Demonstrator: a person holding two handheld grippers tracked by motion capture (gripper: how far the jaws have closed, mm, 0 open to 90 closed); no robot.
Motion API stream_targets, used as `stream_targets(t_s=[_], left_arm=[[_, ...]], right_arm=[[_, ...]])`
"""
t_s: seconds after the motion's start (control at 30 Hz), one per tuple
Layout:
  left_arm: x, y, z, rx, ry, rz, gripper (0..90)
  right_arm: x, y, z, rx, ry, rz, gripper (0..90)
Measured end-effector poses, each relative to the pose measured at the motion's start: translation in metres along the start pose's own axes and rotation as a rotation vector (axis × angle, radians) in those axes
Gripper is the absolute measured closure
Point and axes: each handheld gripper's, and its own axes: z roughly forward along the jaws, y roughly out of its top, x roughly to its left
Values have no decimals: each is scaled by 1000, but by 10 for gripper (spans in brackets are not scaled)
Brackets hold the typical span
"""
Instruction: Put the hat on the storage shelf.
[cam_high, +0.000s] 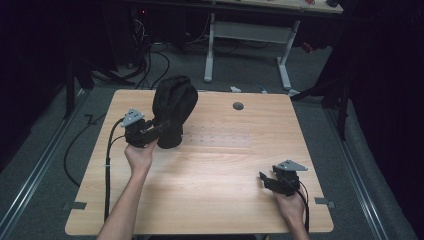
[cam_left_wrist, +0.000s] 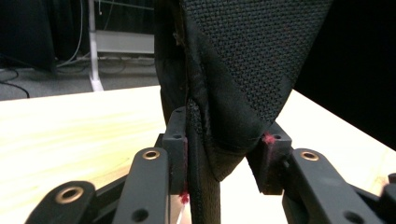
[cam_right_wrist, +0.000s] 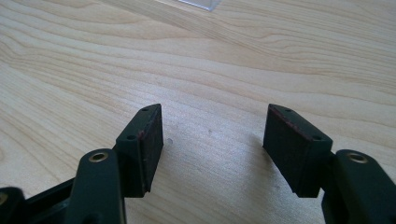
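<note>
Two grippers are at work over the wooden table (cam_high: 210, 170). The left gripper (cam_high: 156, 128) reaches to the black mannequin head (cam_high: 172, 107), which stands upright at the table's far left and wears a black knit cap (cam_left_wrist: 252, 51). In the left gripper view a hanging flap of the cap's hem sits between the jaws, which have a clear gap left, so they look parted around the fabric and not yet clamped on it. The cap seems soft, light and stretchy (the open weave shows plainly up close), so it should bunch and slide; the doubled hem edge is likely the firmest place to pinch, and the head may tip if pulled sideways. The right gripper (cam_high: 267, 178) rests low at the near right, jaws spread wide over bare wood, holding nothing.
</note>
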Motion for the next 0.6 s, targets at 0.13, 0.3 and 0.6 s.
stream_targets(t_s=[0.13, 0.3, 0.6], left_arm=[[2, 1, -3, 15, 12, -21, 618], [5, 1, -7, 40, 27, -25, 605], [8, -5, -23, 82, 49, -21, 358]], right_arm=[[0, 0, 0, 4, 1, 2, 380], [-1, 0, 0, 6, 4, 4, 380], [-1, 0, 0, 7, 6, 8, 379]])
